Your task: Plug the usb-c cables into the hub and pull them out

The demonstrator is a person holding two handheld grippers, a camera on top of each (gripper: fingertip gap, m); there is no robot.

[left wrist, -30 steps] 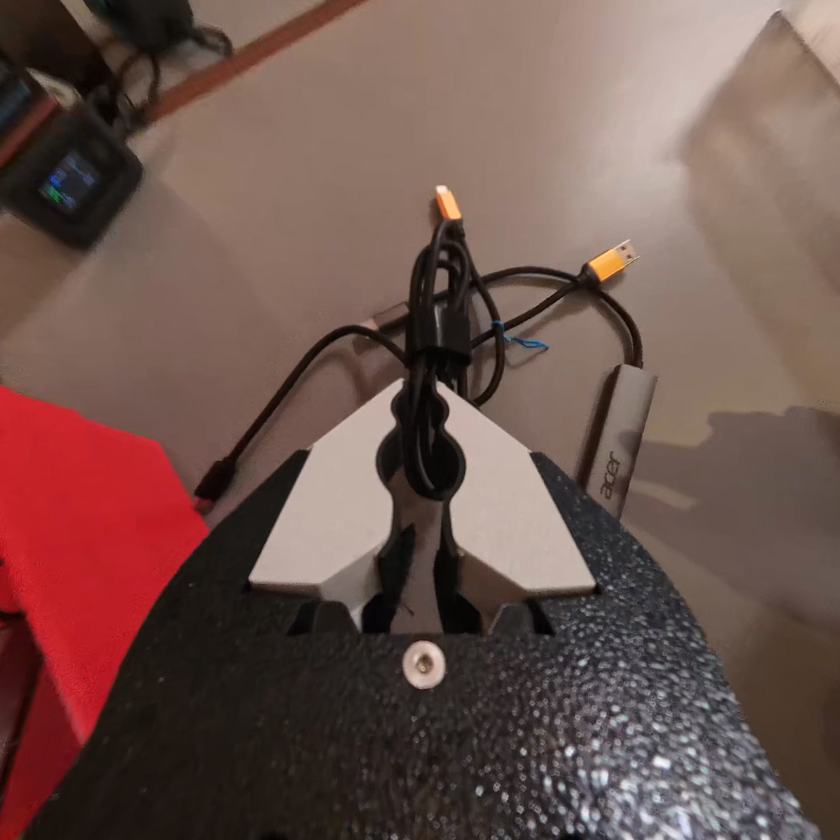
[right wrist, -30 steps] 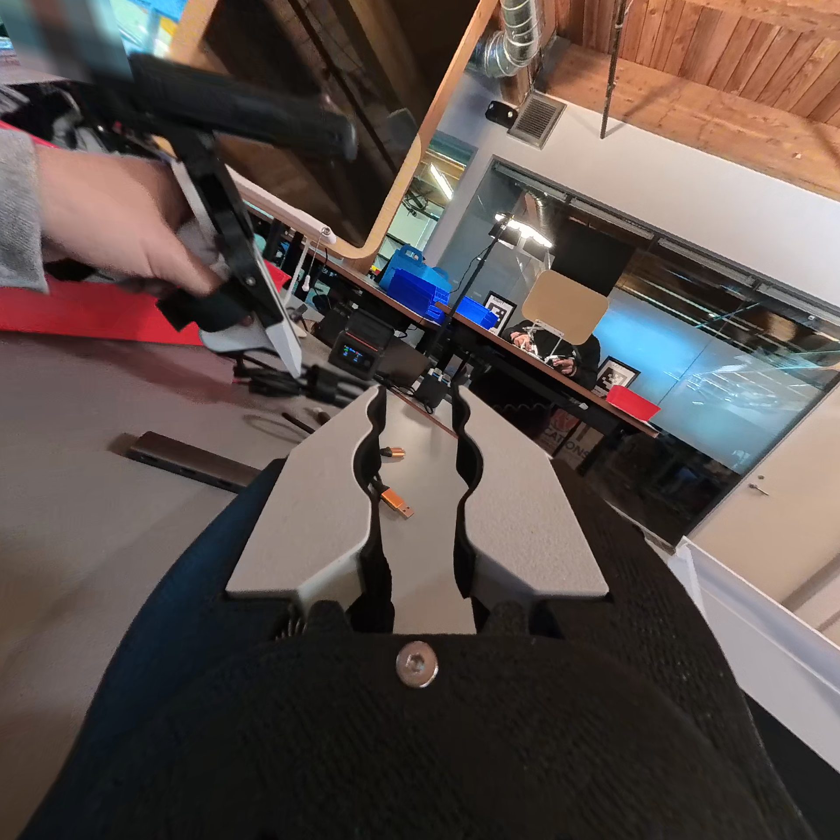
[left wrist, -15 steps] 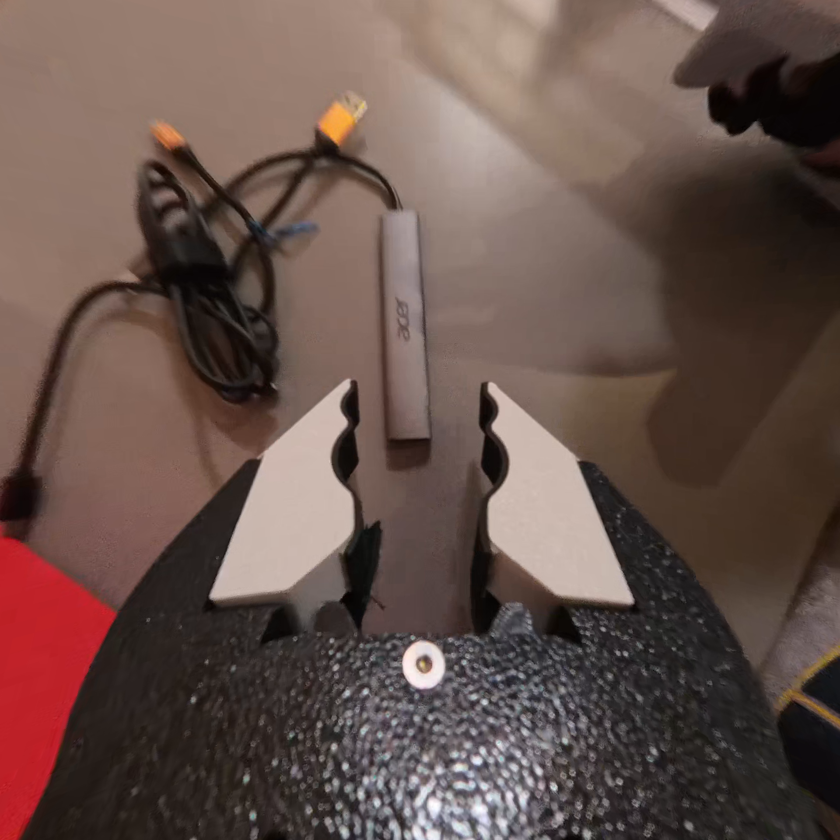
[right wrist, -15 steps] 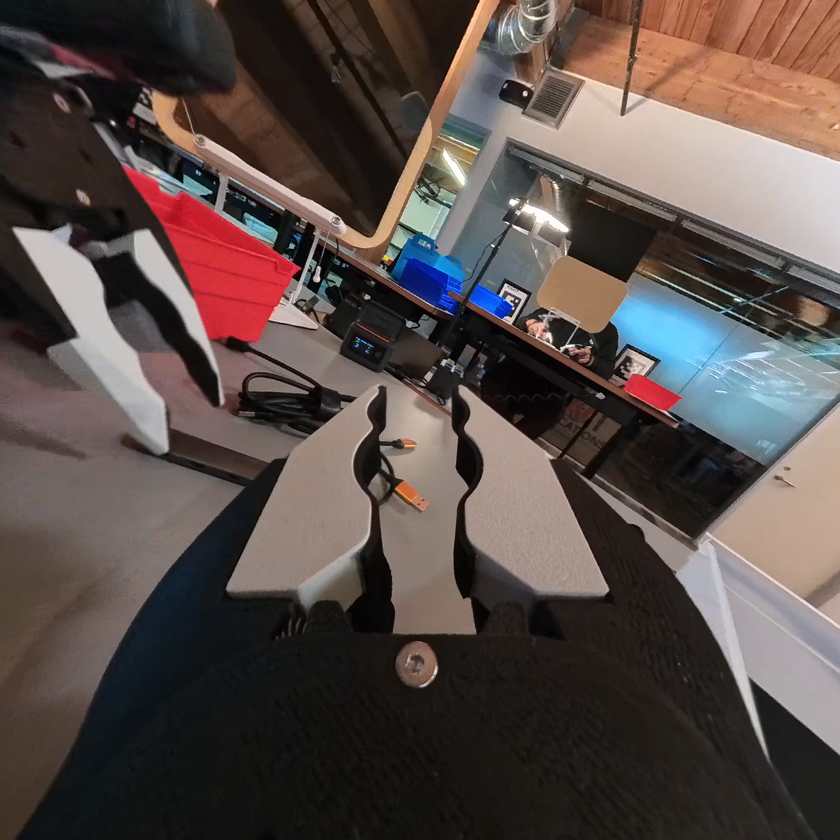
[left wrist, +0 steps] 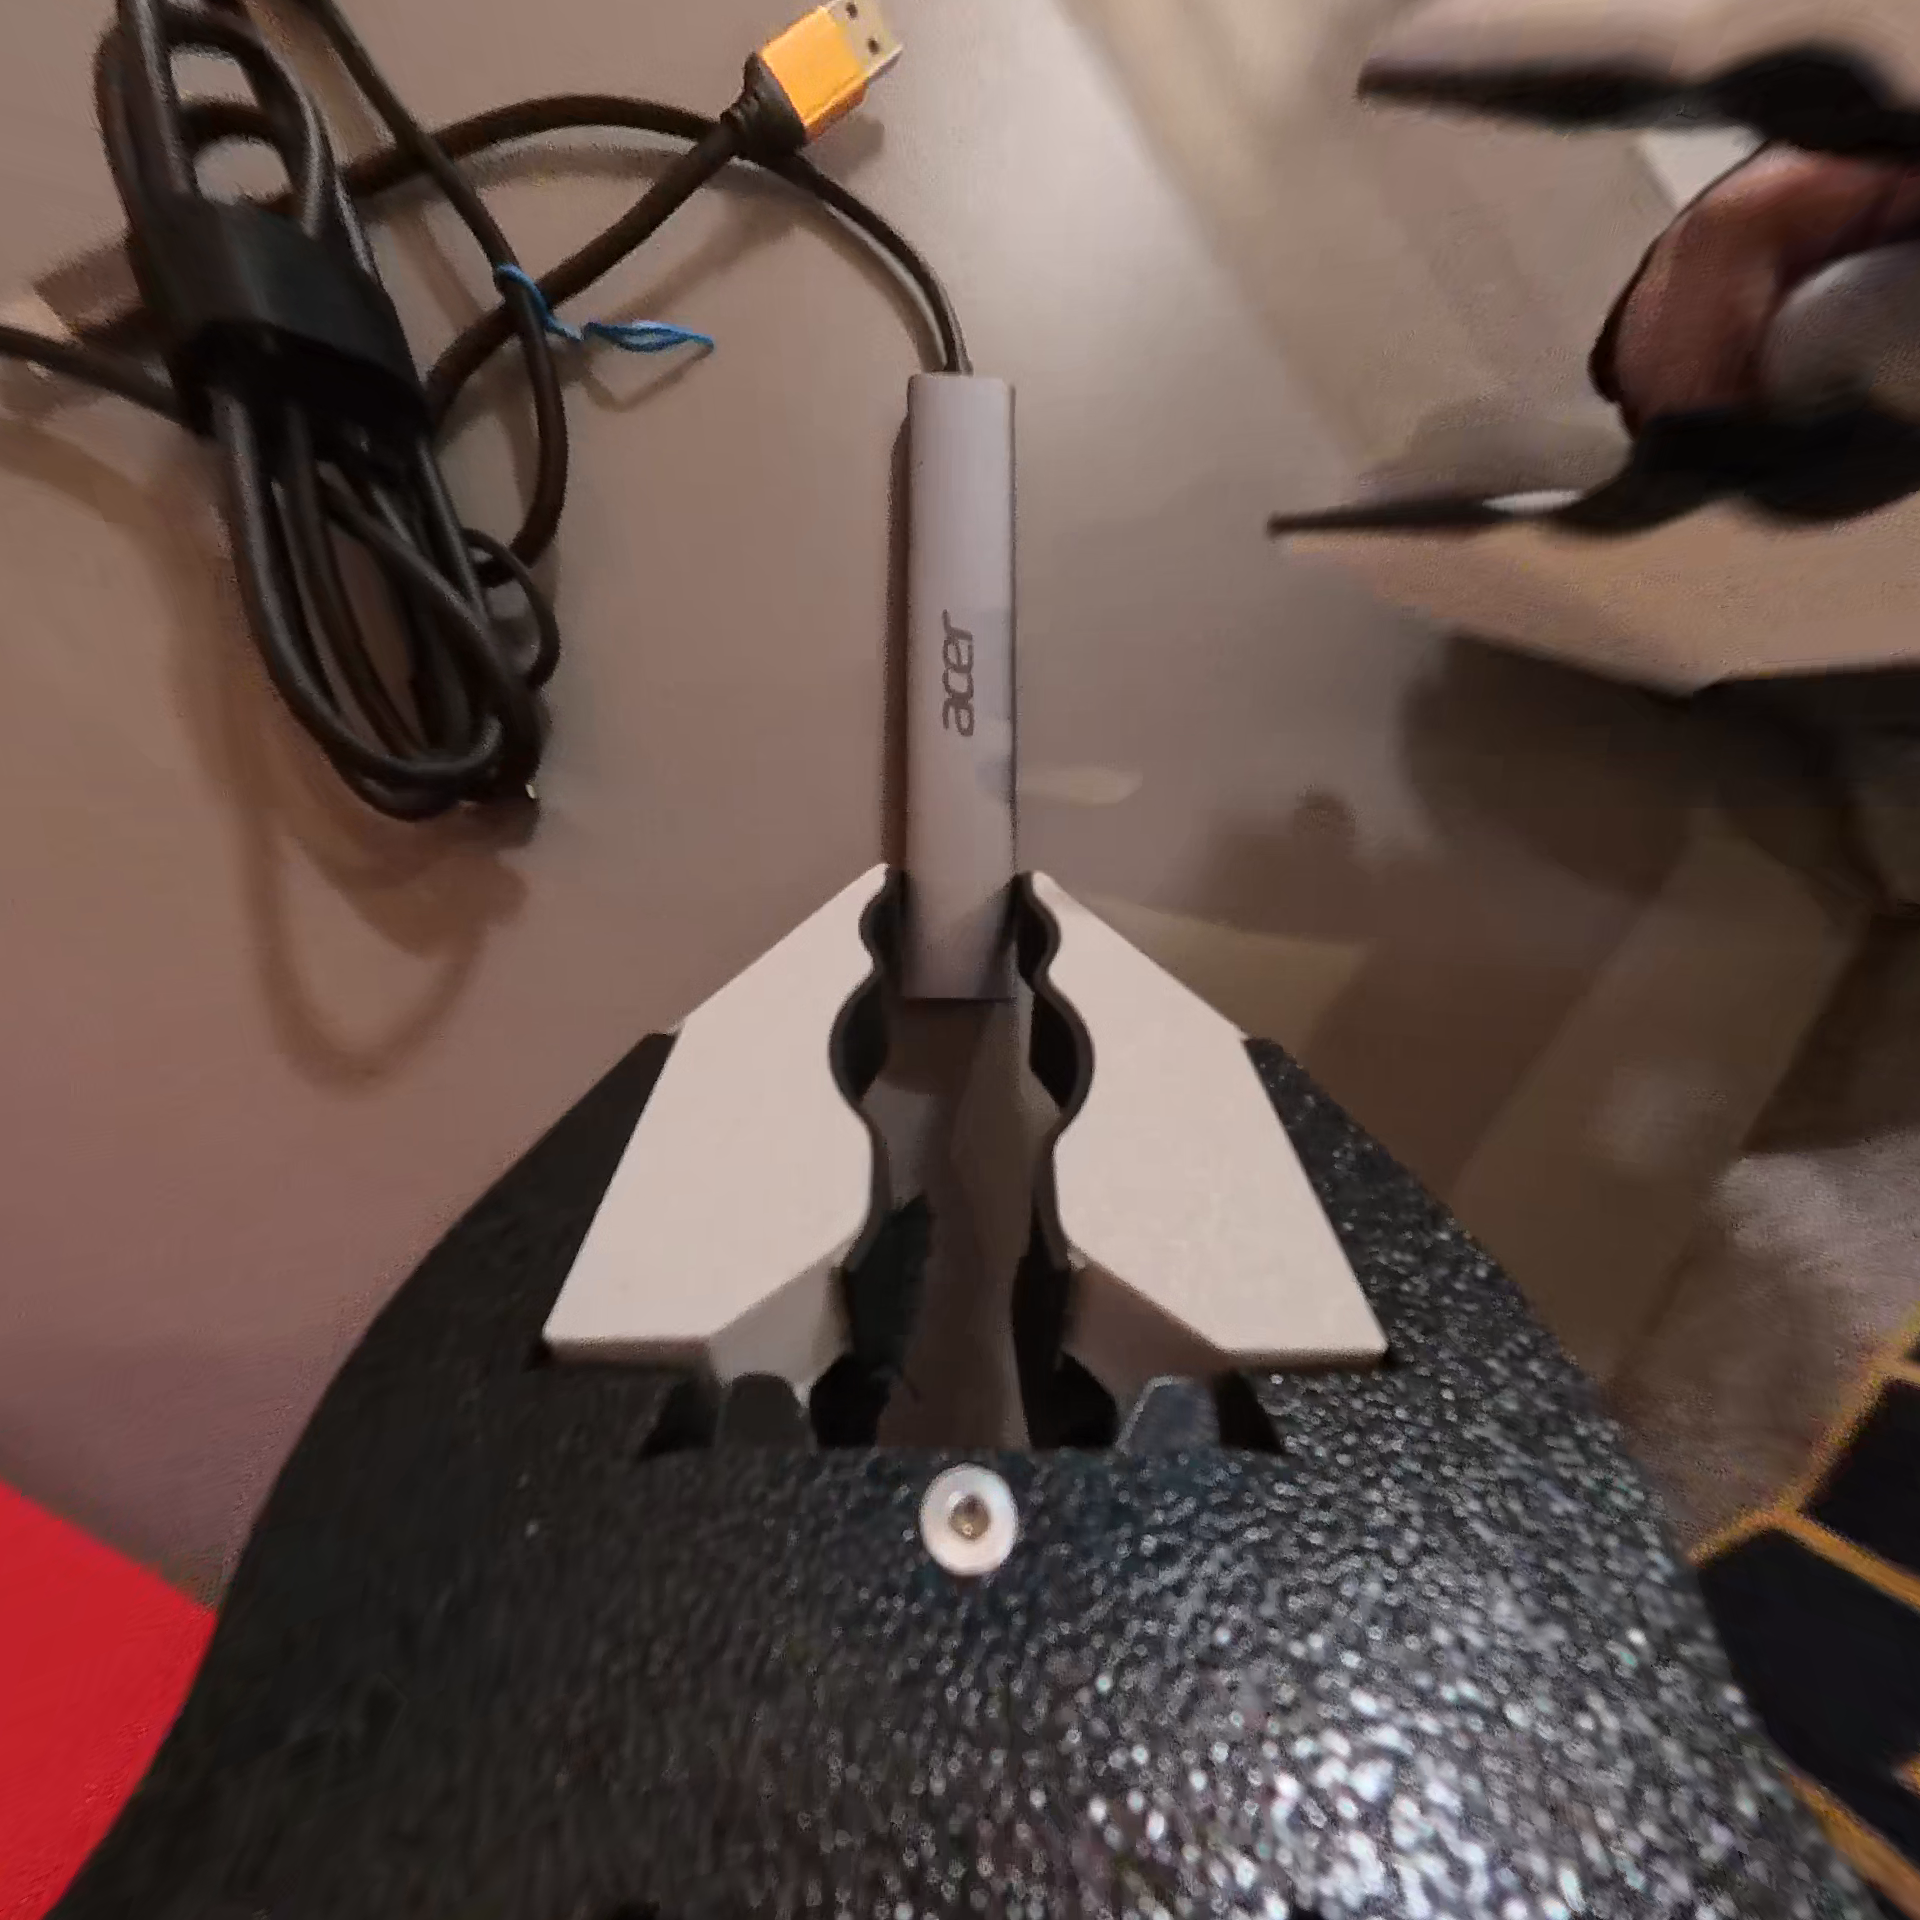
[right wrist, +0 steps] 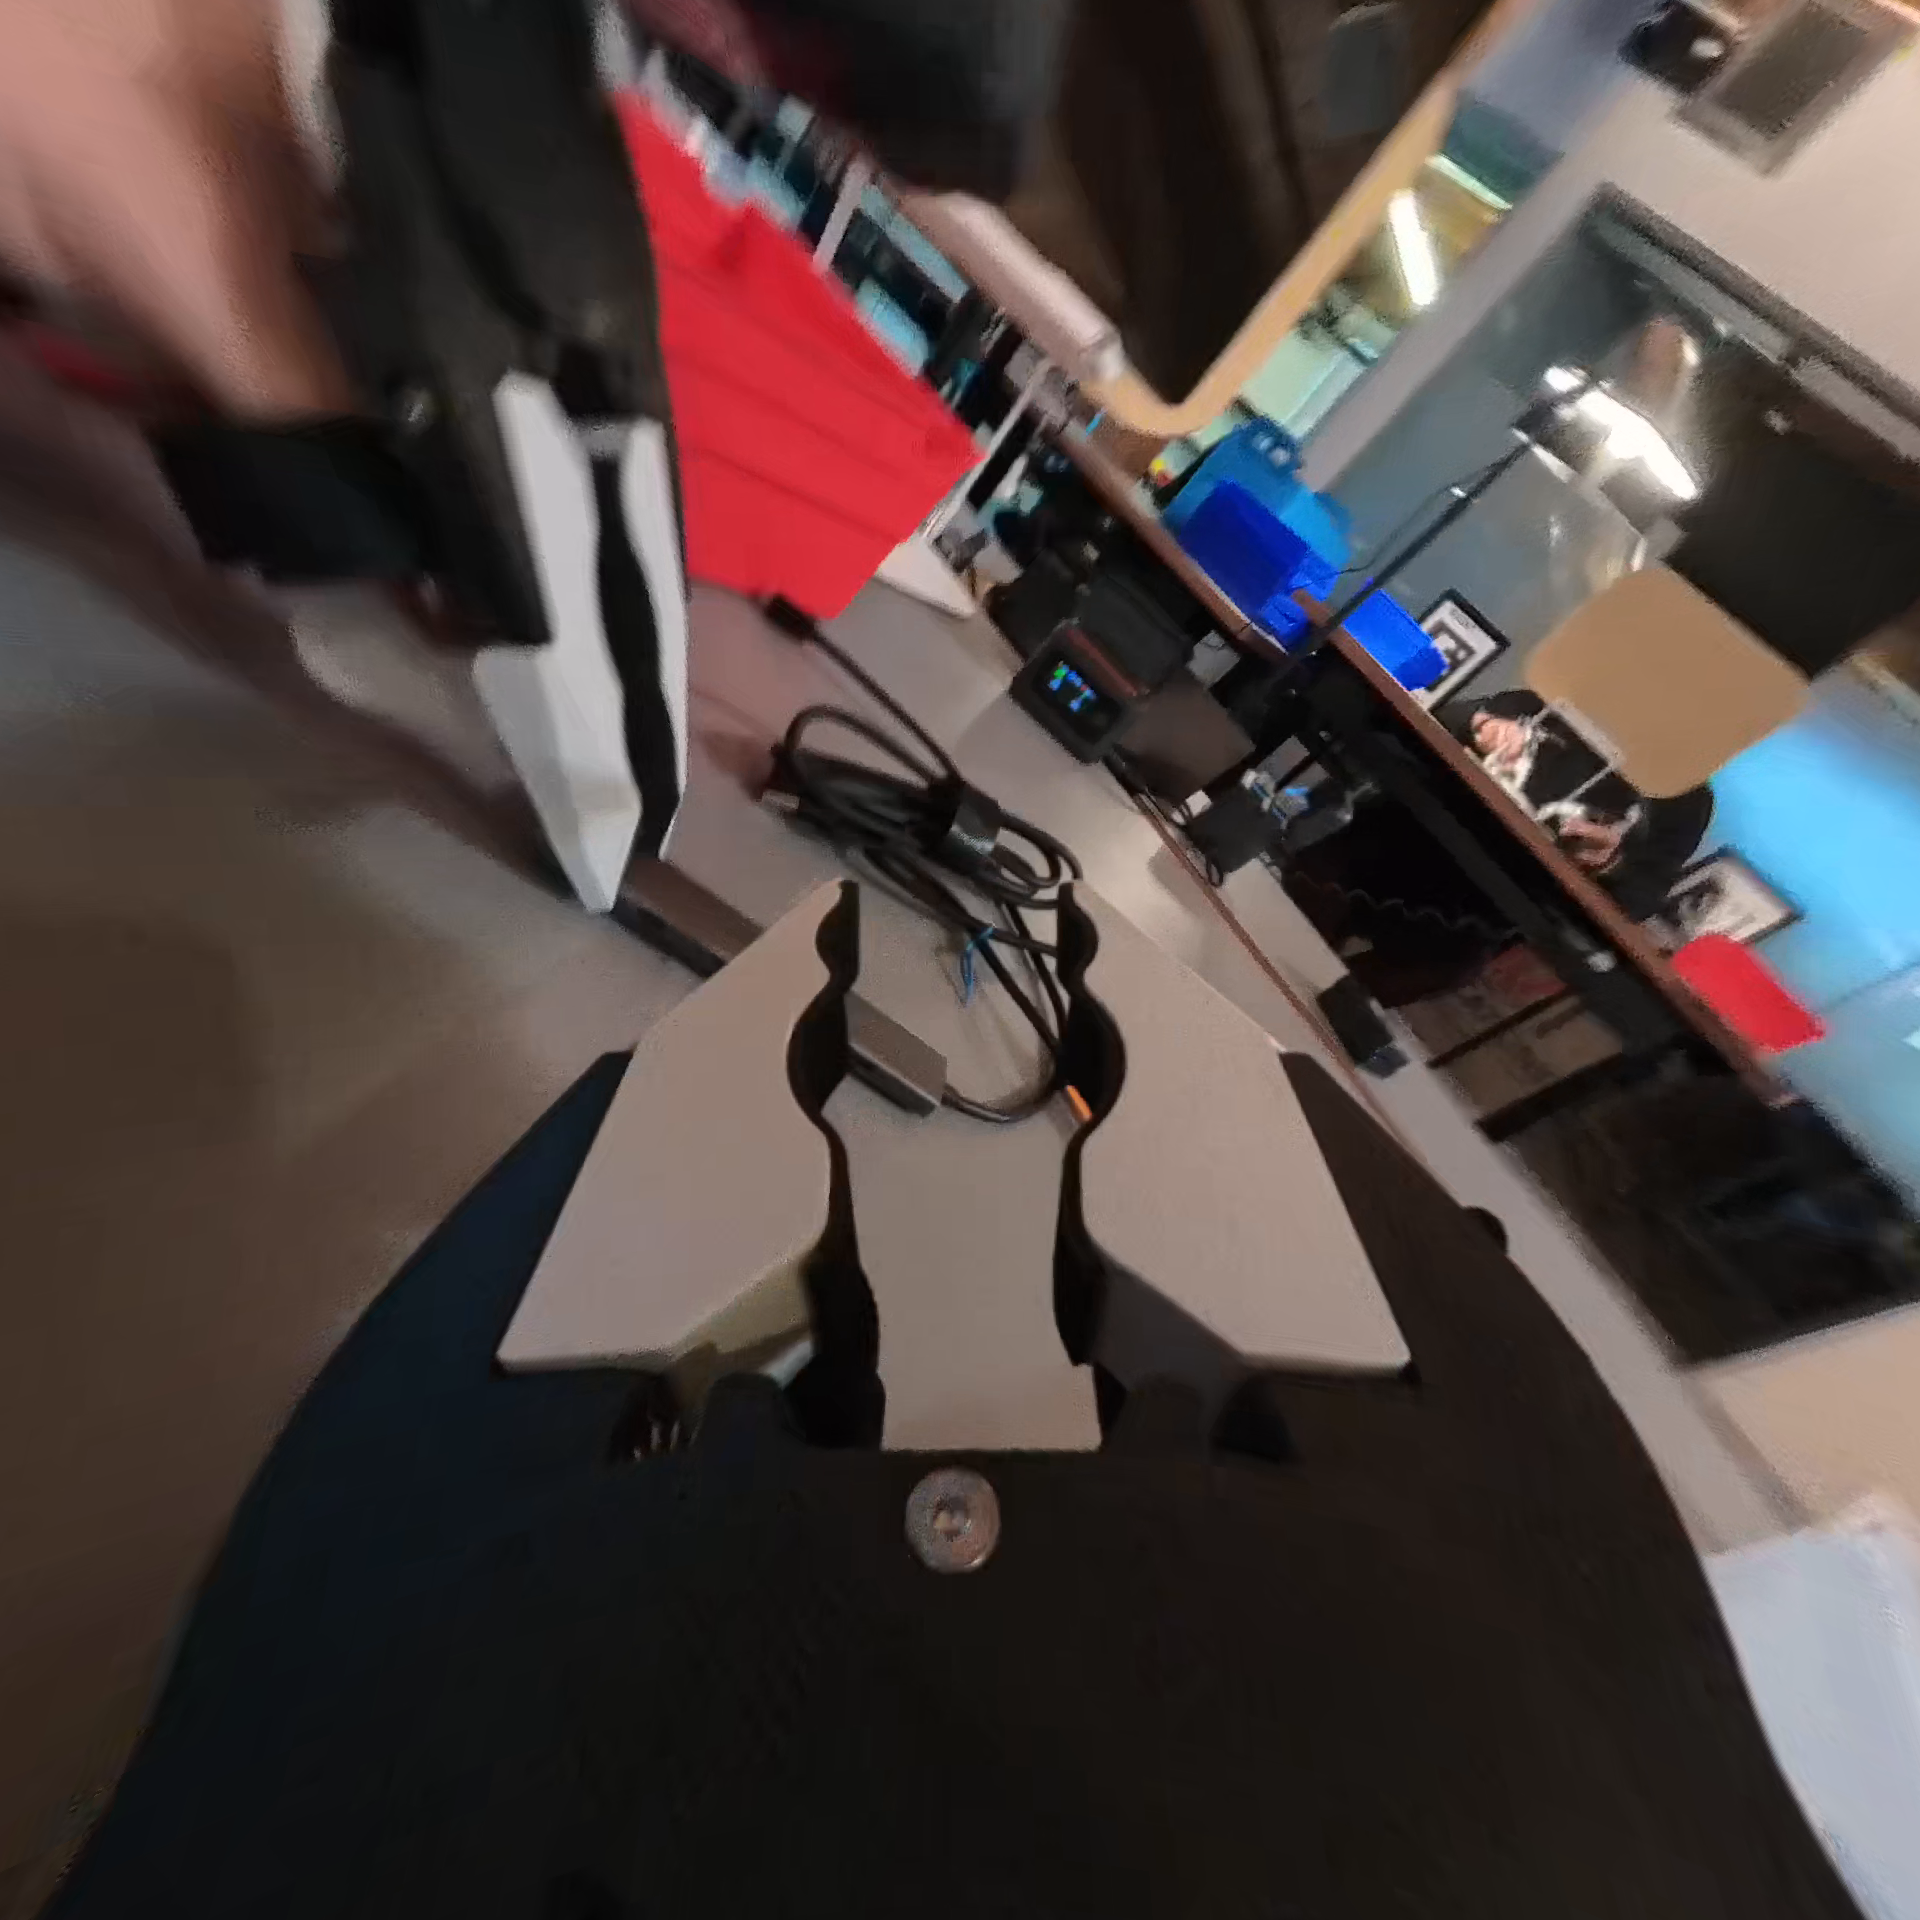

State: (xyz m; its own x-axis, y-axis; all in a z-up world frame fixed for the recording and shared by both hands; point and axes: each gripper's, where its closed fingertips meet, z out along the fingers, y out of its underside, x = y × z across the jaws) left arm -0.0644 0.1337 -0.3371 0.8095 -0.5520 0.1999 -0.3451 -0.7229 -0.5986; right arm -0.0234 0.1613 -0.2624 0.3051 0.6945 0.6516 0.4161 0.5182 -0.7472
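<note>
A slim grey hub (left wrist: pixel 956 644) lies on the beige table (left wrist: pixel 727 582), pointing away from me. My left gripper (left wrist: pixel 956 914) is shut on the hub's near end, one fingertip on each side. The hub's own cable ends in an orange plug (left wrist: pixel 821 52). A strapped bundle of black cable (left wrist: pixel 312 499) lies left of the hub. My right gripper (right wrist: pixel 956 904) is open and empty, low over the table. Between its fingers I see the hub's far end (right wrist: pixel 894 1049) and the cable bundle (right wrist: pixel 914 810). The left gripper (right wrist: pixel 629 873) also shows there.
A red bin (right wrist: pixel 790 436) stands behind the left gripper and shows at the left wrist view's corner (left wrist: pixel 62 1714). A small black device with a lit screen (right wrist: pixel 1075 691) sits at the table's far edge. Blue bins (right wrist: pixel 1257 530) and a person (right wrist: pixel 1558 769) are at another desk.
My left gripper let go of the cable bundle, moved right to the hub and shut on its near end. My right gripper tilted down and closer to the hub's far end.
</note>
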